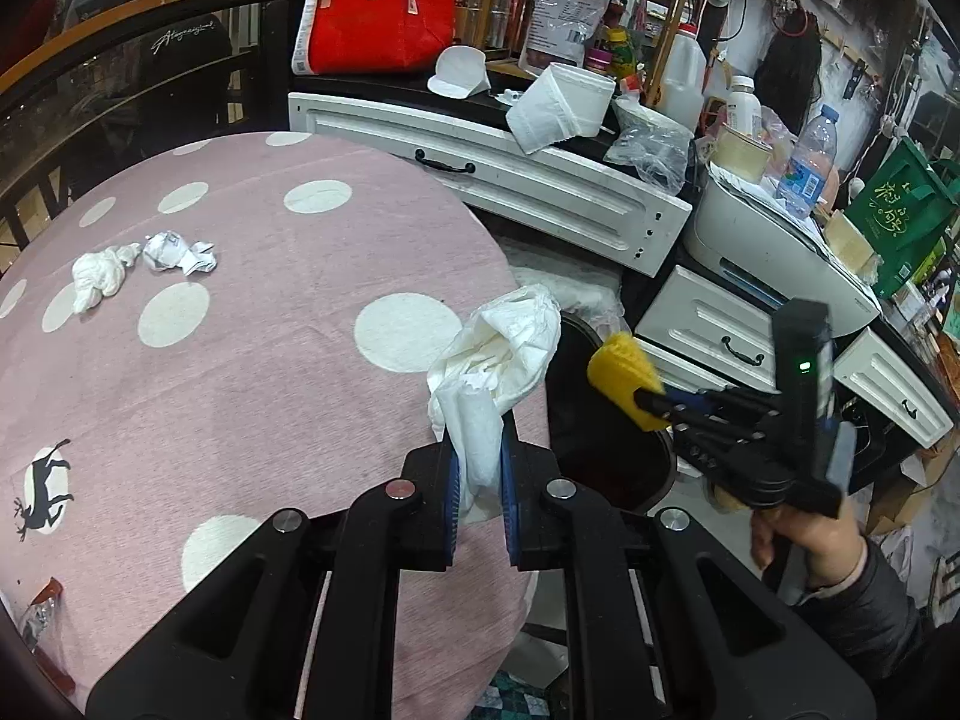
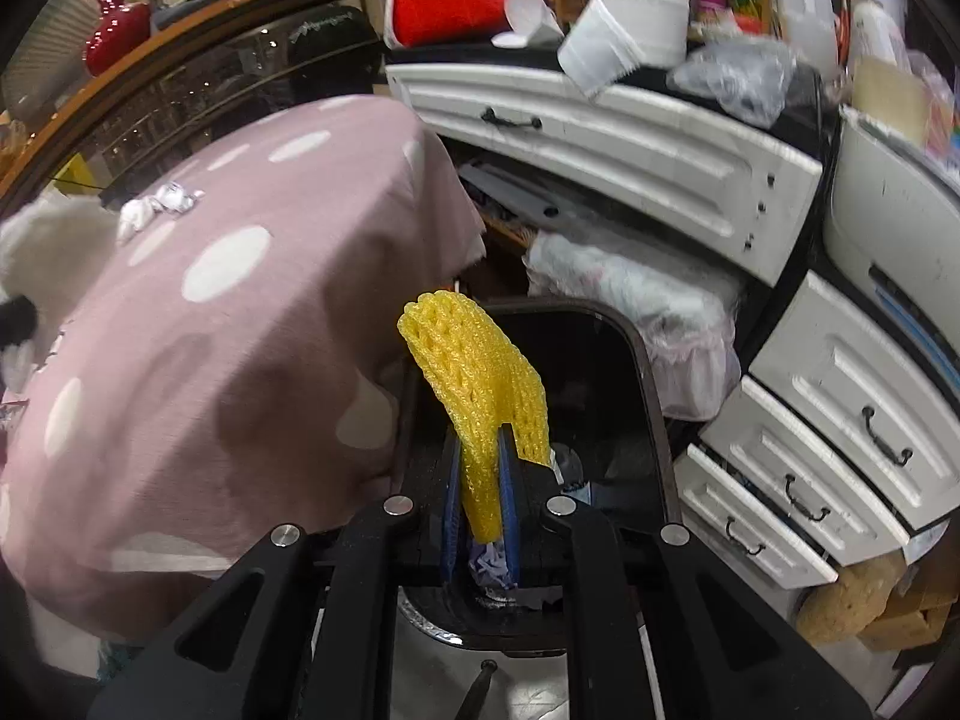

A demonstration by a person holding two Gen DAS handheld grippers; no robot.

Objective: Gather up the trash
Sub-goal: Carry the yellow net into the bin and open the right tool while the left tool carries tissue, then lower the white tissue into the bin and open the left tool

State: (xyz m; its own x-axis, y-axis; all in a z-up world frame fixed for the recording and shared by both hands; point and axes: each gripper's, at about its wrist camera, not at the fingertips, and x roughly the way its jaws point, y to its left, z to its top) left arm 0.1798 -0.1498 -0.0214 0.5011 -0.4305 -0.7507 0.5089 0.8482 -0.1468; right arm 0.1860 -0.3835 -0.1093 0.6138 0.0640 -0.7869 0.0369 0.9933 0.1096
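Gripping trash in both tools beside the black trash bin (image 2: 651,360).
Left gripper (image 1: 480,480) pinches a crumpled white tissue (image 1: 498,354) at the pink dotted tablecloth's (image 1: 240,372) edge; right gripper (image 2: 480,498) clamps a yellow foam net (image 2: 474,372) above the bin's opening. More crumpled paper (image 1: 177,252) lies on the cloth.

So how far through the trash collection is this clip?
Midway. The dark bin already holds some scraps at the bottom. In hand: the right gripper holds yellow foam netting over the bin; the left gripper grips a white tissue wad. Left on the pink tablecloth: a crumpled tissue and crumpled paper.
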